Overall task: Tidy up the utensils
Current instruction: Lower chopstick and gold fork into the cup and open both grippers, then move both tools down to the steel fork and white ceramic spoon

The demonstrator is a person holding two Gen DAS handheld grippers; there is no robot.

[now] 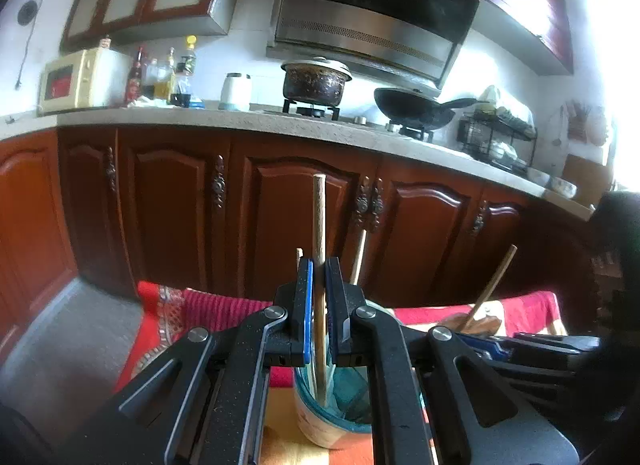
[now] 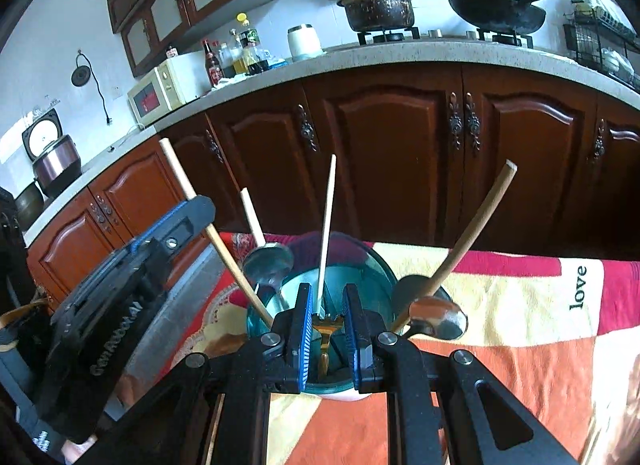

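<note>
left wrist view: my left gripper [image 1: 319, 305] has its fingers clamped on a wooden handle [image 1: 319, 225] standing upright in the teal cup [image 1: 340, 417] on the cloth-covered surface [image 1: 168, 317].

right wrist view: my right gripper [image 2: 327, 325] hovers over the cup [image 2: 372, 285]; fingers narrow, a gold fork [image 2: 326, 335] between them, contact unclear. two ladles [image 2: 438, 319] lean beside the cup.

The left gripper [image 1: 319, 313] hides most of the teal cup [image 1: 344, 397] beneath its fingers, so the lower end of the wooden stick [image 1: 319, 221] it clamps cannot be seen. Under the right gripper [image 2: 327, 329], the gold fork [image 2: 326, 335] disappears into the cup's depth, handle end unseen.
</note>
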